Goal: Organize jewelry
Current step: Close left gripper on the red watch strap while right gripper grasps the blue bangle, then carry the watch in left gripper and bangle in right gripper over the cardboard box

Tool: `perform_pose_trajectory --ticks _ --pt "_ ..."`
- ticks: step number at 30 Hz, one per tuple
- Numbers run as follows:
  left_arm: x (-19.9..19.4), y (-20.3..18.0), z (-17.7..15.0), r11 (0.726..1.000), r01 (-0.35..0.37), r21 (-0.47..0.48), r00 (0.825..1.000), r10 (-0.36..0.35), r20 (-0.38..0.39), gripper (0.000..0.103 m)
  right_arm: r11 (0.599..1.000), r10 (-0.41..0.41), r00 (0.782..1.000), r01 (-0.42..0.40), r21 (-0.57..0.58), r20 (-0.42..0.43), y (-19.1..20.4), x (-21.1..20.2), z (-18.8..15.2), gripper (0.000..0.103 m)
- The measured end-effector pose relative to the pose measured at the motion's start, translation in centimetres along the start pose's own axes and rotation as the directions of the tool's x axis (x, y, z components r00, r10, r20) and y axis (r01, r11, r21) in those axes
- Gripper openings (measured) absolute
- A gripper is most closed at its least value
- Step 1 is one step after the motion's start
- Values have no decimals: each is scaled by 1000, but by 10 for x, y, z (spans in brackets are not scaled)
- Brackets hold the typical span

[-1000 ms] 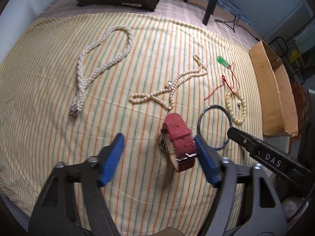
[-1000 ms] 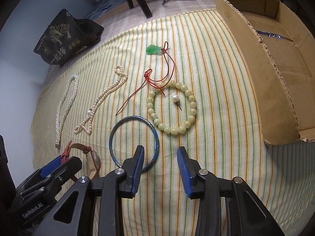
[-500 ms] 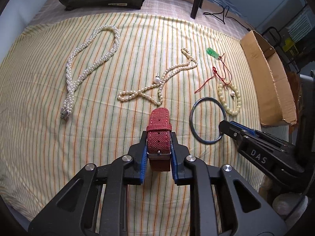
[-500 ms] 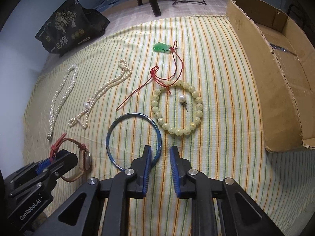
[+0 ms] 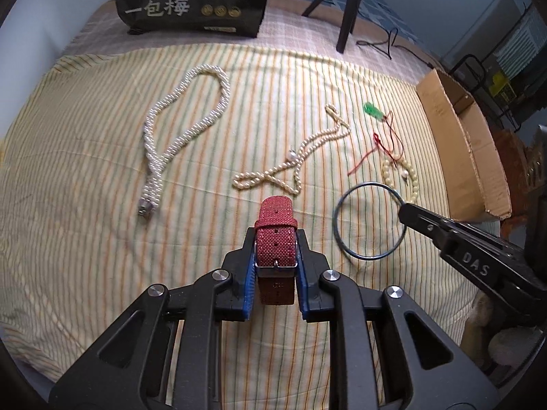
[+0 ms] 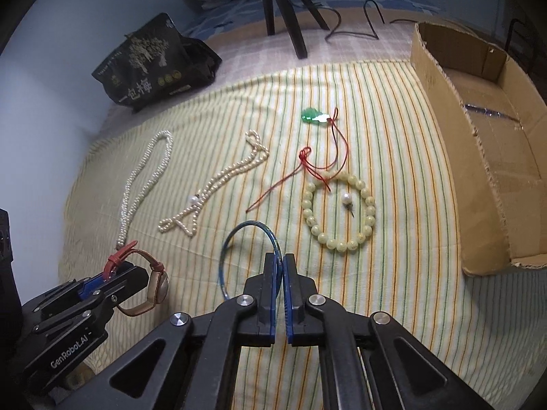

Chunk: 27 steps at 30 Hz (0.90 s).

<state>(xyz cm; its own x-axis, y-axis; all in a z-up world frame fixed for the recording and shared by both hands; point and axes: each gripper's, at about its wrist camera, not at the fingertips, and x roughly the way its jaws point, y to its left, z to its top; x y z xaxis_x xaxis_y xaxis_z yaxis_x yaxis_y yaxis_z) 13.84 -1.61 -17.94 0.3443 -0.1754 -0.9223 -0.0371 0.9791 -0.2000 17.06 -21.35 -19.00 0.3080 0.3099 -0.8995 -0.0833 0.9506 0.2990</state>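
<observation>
My left gripper (image 5: 275, 239) is shut on a red-strapped watch (image 5: 276, 239) and holds it above the striped cloth; the watch also shows in the right wrist view (image 6: 155, 282). My right gripper (image 6: 281, 266) is shut on the rim of a blue bangle (image 6: 251, 225), which stands tilted up off the cloth; it also shows in the left wrist view (image 5: 345, 239). A white pearl necklace (image 5: 181, 119), a cream pearl necklace (image 5: 294, 167), a green pendant on red cord (image 6: 312, 115) and a pale bead bracelet (image 6: 336, 242) with a pearl earring (image 6: 347, 200) inside lie on the cloth.
An open cardboard box (image 6: 492, 157) stands at the cloth's right edge, with a pen inside. A black printed bag (image 5: 191, 0) sits at the back. Dark tripod legs (image 6: 283, 10) and cables stand behind the cloth (image 5: 85, 205).
My left gripper closed on the watch and lifted it. My right gripper closed from open onto the bangle's rim and tilted it up.
</observation>
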Motion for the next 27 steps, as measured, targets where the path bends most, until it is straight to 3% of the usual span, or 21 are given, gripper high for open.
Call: perform_pose_trajectory --ticks 9,20,27 --pt "-21 -5 6 999 39 -2 998 -39 50 18 999 4 996 -1 -34 89 -4 -38 0 1" --pt "-42 -43 14 995 86 52 990 -91 112 18 999 49 983 -51 7 179 -34 -84 2 1" --pt "-49 -71 22 990 115 81 983 -125 138 18 999 27 966 -37 34 258 -57 -114 7 1"
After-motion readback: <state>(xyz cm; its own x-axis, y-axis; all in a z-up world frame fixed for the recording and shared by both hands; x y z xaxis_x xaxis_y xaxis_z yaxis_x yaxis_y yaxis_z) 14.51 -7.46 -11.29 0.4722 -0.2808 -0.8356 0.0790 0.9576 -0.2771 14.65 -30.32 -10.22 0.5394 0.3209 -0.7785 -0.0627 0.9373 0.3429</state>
